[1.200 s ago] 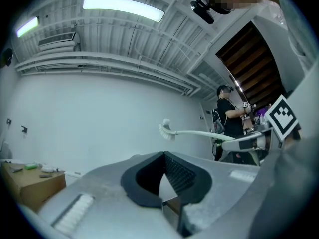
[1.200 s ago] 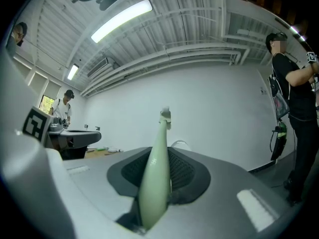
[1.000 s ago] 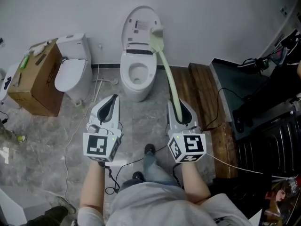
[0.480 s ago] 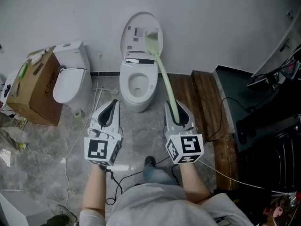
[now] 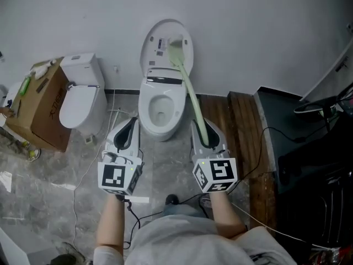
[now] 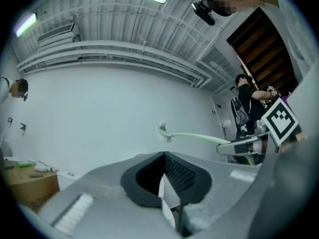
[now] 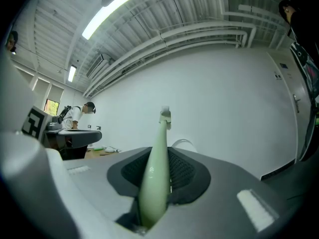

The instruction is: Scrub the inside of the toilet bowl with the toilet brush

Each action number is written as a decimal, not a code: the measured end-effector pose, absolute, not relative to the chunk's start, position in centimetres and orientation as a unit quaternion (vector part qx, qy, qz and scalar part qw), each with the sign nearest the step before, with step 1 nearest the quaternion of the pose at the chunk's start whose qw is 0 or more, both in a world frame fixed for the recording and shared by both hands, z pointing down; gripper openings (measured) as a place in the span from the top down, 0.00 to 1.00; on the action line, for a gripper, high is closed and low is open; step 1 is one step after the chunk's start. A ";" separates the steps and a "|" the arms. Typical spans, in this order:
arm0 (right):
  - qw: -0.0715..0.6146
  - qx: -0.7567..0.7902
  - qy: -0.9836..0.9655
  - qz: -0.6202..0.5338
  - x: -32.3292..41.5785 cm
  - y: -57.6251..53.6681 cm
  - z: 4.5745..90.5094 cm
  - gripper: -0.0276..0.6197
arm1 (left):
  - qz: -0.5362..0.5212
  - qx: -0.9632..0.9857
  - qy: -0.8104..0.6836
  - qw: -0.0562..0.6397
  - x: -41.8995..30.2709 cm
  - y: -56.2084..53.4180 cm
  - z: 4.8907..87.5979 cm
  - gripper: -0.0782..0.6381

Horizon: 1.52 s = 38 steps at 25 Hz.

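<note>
A white toilet (image 5: pixel 160 106) stands against the wall with its lid (image 5: pixel 161 40) raised. My right gripper (image 5: pixel 202 126) is shut on the pale green handle of the toilet brush (image 5: pixel 194 101). The brush slants up and away, and its head (image 5: pixel 176 47) hangs in front of the raised lid, above the bowl. In the right gripper view the handle (image 7: pixel 155 168) runs out between the jaws of the right gripper (image 7: pixel 167 151) to the brush head (image 7: pixel 165 116). My left gripper (image 5: pixel 129 123) is shut and holds nothing, just left of the bowl's front. From the left gripper (image 6: pixel 163 156) view, the brush head (image 6: pixel 162 131) shows at the right.
A second white toilet (image 5: pixel 77 98) and a cardboard box (image 5: pixel 38 101) stand at the left. Wooden planks (image 5: pixel 242 131) and black equipment (image 5: pixel 309 148) lie at the right. Cables (image 5: pixel 146 206) trail over the grey floor by the person's feet.
The toilet has come closer to both grippers. The brush head has swung from the lid's right edge to in front of the lid. Both grippers stay shut.
</note>
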State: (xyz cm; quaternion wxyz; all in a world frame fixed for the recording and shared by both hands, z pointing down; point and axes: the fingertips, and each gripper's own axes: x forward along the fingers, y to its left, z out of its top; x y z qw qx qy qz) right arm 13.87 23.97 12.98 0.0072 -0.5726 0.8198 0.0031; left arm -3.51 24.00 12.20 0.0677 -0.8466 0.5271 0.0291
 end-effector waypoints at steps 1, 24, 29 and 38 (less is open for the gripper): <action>0.007 -0.571 0.821 0.003 14.2 23.2 13.0 0.82 | 0.030 -0.846 0.528 0.069 -3.2 23.3 12.2 0.89; 0.008 -0.563 0.826 -0.009 15.7 12.3 14.2 0.82 | 0.038 -0.838 0.541 0.060 -1.8 13.0 12.5 0.89; 0.007 -0.573 0.820 -0.009 14.6 8.2 13.9 0.82 | 0.038 -0.844 0.531 0.066 -3.0 8.2 12.2 0.89; -0.002 -0.596 0.803 -0.020 12.8 1.8 14.6 0.82 | 0.038 -0.861 0.505 0.050 -4.6 0.6 12.3 0.89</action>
